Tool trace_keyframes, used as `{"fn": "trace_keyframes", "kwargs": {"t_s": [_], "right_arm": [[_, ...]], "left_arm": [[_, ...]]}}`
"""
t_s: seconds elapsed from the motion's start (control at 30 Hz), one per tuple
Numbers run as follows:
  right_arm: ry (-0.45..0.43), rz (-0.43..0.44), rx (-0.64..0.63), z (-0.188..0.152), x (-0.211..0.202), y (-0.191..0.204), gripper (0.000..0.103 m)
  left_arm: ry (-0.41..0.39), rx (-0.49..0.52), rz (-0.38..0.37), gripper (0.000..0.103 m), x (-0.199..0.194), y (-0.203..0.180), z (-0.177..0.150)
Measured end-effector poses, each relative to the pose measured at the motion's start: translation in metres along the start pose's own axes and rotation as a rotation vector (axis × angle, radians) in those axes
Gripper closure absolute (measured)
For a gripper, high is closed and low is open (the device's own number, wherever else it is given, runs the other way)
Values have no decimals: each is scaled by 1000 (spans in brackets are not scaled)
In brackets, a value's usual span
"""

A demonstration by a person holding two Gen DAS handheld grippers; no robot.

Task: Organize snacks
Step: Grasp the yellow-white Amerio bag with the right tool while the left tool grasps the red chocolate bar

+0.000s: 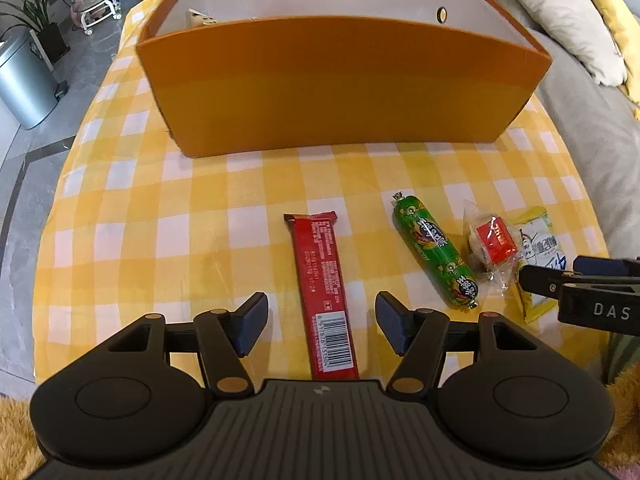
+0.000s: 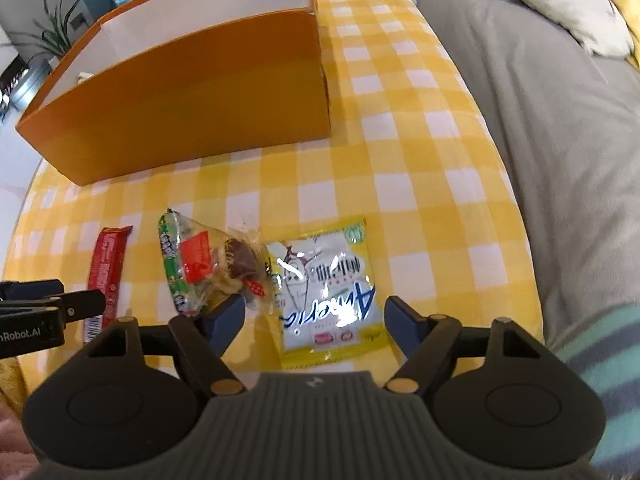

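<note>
A red snack bar [image 1: 325,292] lies on the yellow checked tablecloth [image 1: 160,200], between the fingers of my open left gripper [image 1: 322,322]. To its right lie a green sausage stick [image 1: 434,249], a clear-wrapped cake with a red label [image 1: 490,246] and a yellow-white packet [image 1: 538,248]. My right gripper [image 2: 316,326] is open, its fingers on either side of the yellow-white packet [image 2: 326,292]; the clear-wrapped cake [image 2: 224,264] is by its left finger. The orange box [image 1: 340,80] stands open behind, with a pale packet [image 1: 202,19] inside.
A grey sofa with cushions [image 2: 540,120] runs along the table's right side. A metal bin [image 1: 20,80], a plant and a water bottle stand on the floor at left. The right gripper shows at the left wrist view's right edge [image 1: 580,288].
</note>
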State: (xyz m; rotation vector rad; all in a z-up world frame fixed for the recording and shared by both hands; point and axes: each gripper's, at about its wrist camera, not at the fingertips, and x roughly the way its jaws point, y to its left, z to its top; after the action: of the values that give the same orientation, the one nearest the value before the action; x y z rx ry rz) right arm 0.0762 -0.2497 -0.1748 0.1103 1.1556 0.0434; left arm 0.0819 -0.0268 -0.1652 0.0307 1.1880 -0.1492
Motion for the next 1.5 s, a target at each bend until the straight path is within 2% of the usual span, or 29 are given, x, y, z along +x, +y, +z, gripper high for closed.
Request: {"fn": "trace_keyframes", "kwargs": {"t_s": [0.27, 0.37, 0.43, 0.5, 0.67, 0.77, 1.1, 1.27, 1.37, 1.5], "right_arm": [[53, -8, 2, 2, 19, -2, 30], [52, -26, -39, 1, 22, 4, 31], [50, -40, -57, 0, 22, 6, 35], [44, -55, -67, 0, 21, 7, 43], [41, -79, -101, -2, 20, 13, 49], [39, -75, -116, -4, 18, 16, 52], [51, -39, -37, -5, 10, 7, 52], [20, -50, -58, -7, 0, 13, 52], [9, -96, -70, -9, -7, 17, 52], [-26, -89, -61, -11, -20, 16, 52]], "left_arm": [[36, -7, 38, 30, 15, 1, 1], [48, -9, 42, 36, 19, 0, 0], [38, 5, 67, 41, 19, -2, -1], [34, 9, 66, 43, 19, -3, -1], [23, 14, 47, 55, 18, -5, -1], [8, 28, 43, 75, 17, -7, -2], [-9, -17, -3, 76, 10, 7, -8], [-42, -55, -31, 76, -6, 16, -11], [-69, -68, -42, 76, -18, 18, -11], [-96, -76, -64, 76, -31, 18, -12]]}}
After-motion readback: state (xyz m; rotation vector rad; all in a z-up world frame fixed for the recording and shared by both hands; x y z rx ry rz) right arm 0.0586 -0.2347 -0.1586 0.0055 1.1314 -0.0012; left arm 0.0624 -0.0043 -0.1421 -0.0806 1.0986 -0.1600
